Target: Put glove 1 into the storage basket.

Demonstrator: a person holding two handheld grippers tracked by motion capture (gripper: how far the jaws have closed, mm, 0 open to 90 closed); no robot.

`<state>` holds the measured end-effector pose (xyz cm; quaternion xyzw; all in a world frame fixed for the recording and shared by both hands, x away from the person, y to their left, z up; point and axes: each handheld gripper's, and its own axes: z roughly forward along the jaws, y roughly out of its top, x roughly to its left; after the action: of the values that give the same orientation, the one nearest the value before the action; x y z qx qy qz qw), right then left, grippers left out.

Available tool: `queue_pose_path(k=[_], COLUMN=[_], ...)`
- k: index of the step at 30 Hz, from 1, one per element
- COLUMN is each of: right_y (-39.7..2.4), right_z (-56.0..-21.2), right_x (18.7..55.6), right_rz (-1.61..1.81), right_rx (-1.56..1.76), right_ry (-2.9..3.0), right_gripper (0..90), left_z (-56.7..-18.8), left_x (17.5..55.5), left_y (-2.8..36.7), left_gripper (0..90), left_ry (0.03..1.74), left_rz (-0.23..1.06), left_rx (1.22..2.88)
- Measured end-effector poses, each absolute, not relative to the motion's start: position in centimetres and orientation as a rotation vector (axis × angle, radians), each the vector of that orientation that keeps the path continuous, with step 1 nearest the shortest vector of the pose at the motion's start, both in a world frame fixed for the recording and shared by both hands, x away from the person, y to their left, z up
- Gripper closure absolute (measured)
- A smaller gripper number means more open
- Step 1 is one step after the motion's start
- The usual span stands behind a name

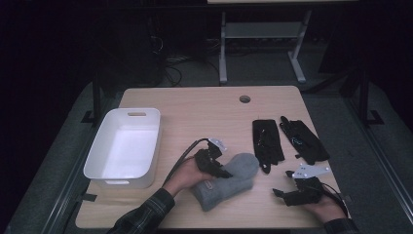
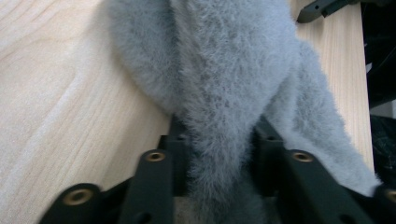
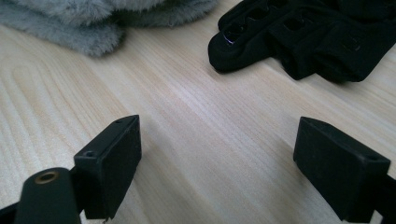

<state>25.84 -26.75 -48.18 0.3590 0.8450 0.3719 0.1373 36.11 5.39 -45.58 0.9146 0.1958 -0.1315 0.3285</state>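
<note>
The left tool (image 1: pixel 217 168) has its jaws pinched on a fold of the grey sock (image 2: pixel 224 88); in the left gripper view the fuzzy fabric is squeezed narrow between the two black jaws and fans out wide beyond them. The sock lies on the desk (image 1: pixel 195 112) near its front edge, about midway across, and what looks like a second grey sock sits under it, though the dim high view makes that hard to settle. The right tool (image 1: pixel 287 194) rests low over the front right of the desk with its jaws spread and only bare wood between them. Just beyond it lie two black gloves (image 1: pixel 287 139), side by side and apart from the sock. A white bin (image 1: pixel 146 146) stands at the desk's left edge.
</note>
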Motion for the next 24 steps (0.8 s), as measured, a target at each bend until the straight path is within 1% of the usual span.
queue_pose_path(k=[1,3,7,18,24], right_y=[-26.8,-26.8,-26.8,-26.8,-26.8], right_z=[-48.2,-48.2,-48.2,-48.2,-48.2], right_x=[25.8,25.8,25.8,25.8,25.8], right_rz=[1.076,1.076,1.076,1.077,1.077], right_rx=[1.039,1.038,1.038,1.037,1.04], right_ry=[2.445,2.445,2.445,2.446,2.445], right_gripper=[15.1,15.1,15.1,15.1,15.1], left_z=[-45.5,-45.4,-44.5,-41.1,-39.0], left_x=[36.0,35.8,35.5,35.3,35.5], left_y=[5.3,5.2,5.4,7.3,9.0], left_gripper=[72.3,74.6,77.0,77.4,77.2], left_ry=[0.502,0.495,0.491,0.532,0.552], left_rz=[-0.337,-0.345,-0.323,-0.265,-0.202], left_rx=[2.394,2.395,2.391,2.319,2.288])
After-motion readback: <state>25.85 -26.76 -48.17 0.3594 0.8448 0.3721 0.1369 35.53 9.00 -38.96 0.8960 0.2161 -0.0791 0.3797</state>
